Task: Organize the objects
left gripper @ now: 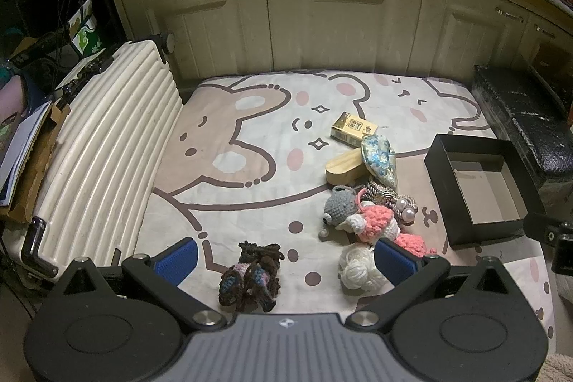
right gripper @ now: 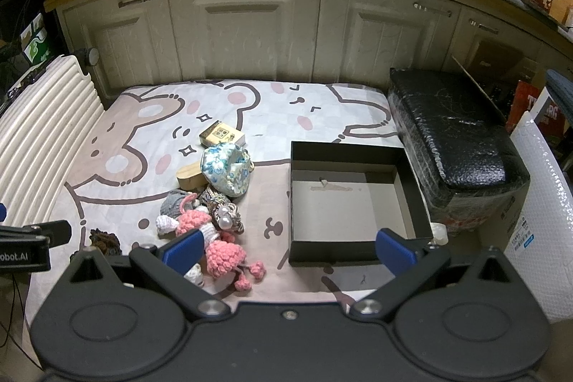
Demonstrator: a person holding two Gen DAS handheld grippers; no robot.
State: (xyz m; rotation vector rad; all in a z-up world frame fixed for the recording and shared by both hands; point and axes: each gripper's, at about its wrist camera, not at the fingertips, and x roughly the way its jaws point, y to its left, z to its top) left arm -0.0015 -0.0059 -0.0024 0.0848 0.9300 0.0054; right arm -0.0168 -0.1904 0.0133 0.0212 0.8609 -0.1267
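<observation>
On a cartoon-print mat point(left gripper: 232, 188) lies a heap of small things: a yellow carton point(left gripper: 352, 128), a wooden block point(left gripper: 342, 170), a blue floral pouch point(left gripper: 380, 159), a grey crochet toy point(left gripper: 338, 206), a pink crochet doll point(right gripper: 218, 238), a pearl-and-braid bundle point(right gripper: 224, 210) and white yarn point(left gripper: 356, 269). A dark brown crochet toy point(left gripper: 252, 276) lies apart, between the fingers of my open left gripper point(left gripper: 284, 261) and just beyond it. An empty black box point(right gripper: 352, 199) stands right of the heap. My right gripper point(right gripper: 288, 251) hangs open above the box's near left corner, holding nothing.
A ribbed white suitcase point(left gripper: 107, 160) lies along the mat's left edge. Cream cabinet doors point(right gripper: 250, 38) close off the back. A black wrapped case point(right gripper: 451, 135) and a bubble-wrap parcel point(right gripper: 540, 231) crowd the right side, behind and beside the box.
</observation>
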